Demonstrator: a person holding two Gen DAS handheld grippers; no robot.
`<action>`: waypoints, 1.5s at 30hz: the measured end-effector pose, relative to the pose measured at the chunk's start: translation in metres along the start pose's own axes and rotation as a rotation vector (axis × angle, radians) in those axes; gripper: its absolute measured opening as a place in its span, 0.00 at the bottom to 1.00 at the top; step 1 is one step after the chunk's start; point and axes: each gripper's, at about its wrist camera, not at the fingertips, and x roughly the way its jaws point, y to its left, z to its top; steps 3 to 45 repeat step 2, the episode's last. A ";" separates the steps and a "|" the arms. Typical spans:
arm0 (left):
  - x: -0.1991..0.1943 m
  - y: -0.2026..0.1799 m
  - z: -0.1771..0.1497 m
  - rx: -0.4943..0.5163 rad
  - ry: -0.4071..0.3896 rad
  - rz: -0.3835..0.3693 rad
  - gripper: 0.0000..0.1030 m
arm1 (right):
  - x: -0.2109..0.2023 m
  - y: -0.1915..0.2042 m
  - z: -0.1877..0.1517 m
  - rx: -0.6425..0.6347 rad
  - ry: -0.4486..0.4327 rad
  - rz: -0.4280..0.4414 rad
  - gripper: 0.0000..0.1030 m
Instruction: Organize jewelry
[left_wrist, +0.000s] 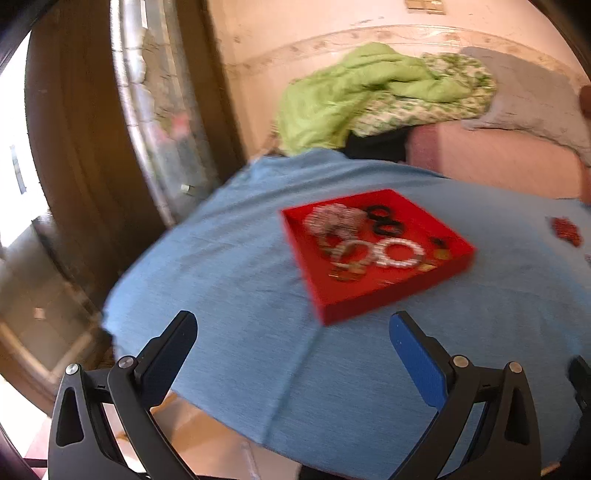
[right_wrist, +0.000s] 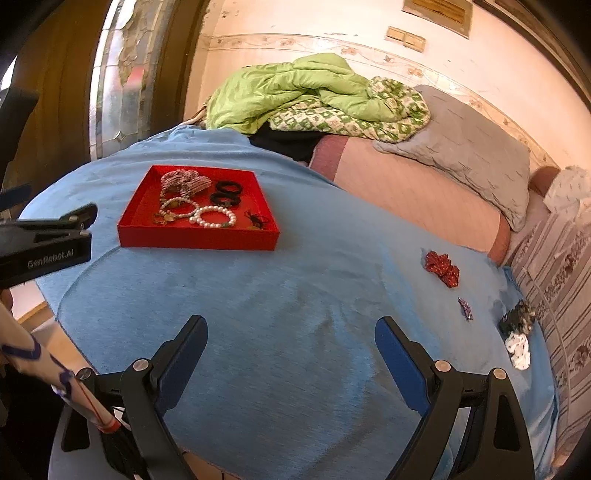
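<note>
Jewelry tray: red tray (right_wrist: 197, 236) sits on the blue cloth (right_wrist: 280, 332) covering the table, toward its far left side in the right wrist view; directly ahead of the left gripper in the left wrist view.
Already in tray: pearl bracelets (right_wrist: 213, 217), black hair ties (right_wrist: 226, 194), a pale patterned scrunchie (right_wrist: 184, 181), some small dark and gold pieces.
Left outside: red scrunchie (right_wrist: 442, 268), small purple piece (right_wrist: 465, 308), dark-and-white scrunchies (right_wrist: 517, 334), all well apart from the tray near the cloth's right edge.
Progress: judged well past half done; the loose items on the right remain.
Left gripper (left_wrist: 293, 332): fingers spread wide, holding nothing, above the cloth short of the tray.
Right gripper (right_wrist: 291, 336): fingers spread wide, empty, over bare cloth, touching nothing.
Likely next: the right gripper is nearer the loose items.
</note>
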 end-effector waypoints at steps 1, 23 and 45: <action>-0.001 -0.004 0.001 0.008 0.007 -0.031 1.00 | 0.002 -0.007 -0.001 0.022 0.011 -0.006 0.92; -0.001 -0.011 0.002 0.023 0.013 -0.065 1.00 | 0.005 -0.013 -0.001 0.038 0.021 -0.015 0.92; -0.001 -0.011 0.002 0.023 0.013 -0.065 1.00 | 0.005 -0.013 -0.001 0.038 0.021 -0.015 0.92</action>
